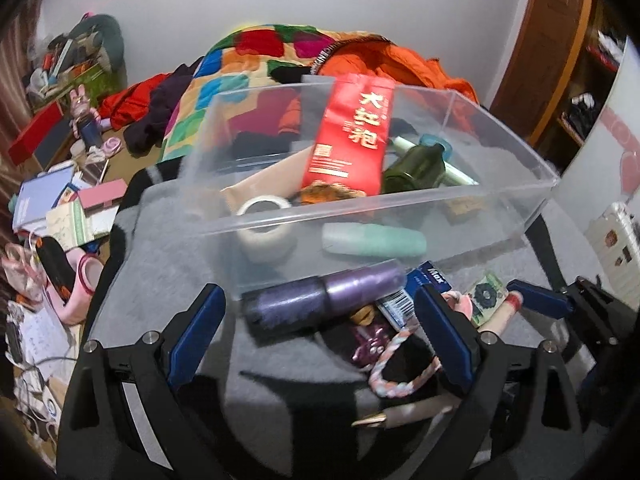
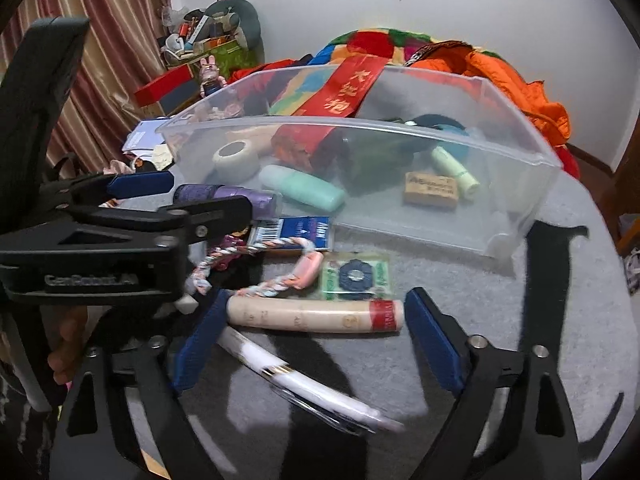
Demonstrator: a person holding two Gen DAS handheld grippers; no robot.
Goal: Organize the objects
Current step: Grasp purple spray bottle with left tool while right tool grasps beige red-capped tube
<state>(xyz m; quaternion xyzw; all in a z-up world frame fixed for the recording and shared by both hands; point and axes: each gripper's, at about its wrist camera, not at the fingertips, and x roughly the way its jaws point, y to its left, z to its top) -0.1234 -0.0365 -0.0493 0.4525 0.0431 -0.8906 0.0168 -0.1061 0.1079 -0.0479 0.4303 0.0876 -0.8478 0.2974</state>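
A clear plastic bin (image 1: 400, 216) (image 2: 520, 216) stands on a grey cloth. It holds a red pouch (image 1: 352, 136), a green bottle (image 1: 416, 168), a tape roll (image 1: 264, 232), a mint tube (image 1: 372, 240) and a cork (image 2: 430, 195). My left gripper (image 1: 320, 312) is open around a purple tube (image 1: 320, 296) lying in front of the bin. My right gripper (image 2: 312, 320) is open around a cream tube with a red cap (image 2: 316, 316). A braided cord (image 1: 396, 364), a blue packet (image 2: 304, 232) and a small green packet (image 2: 356, 276) lie between them.
A white pen (image 2: 304, 388) lies on the cloth near the right gripper. A colourful quilt (image 1: 248, 64) and orange jacket (image 1: 400, 60) are piled behind the bin. Books and boxes (image 1: 68, 204) clutter the left. A wooden door (image 1: 552, 60) stands at the right.
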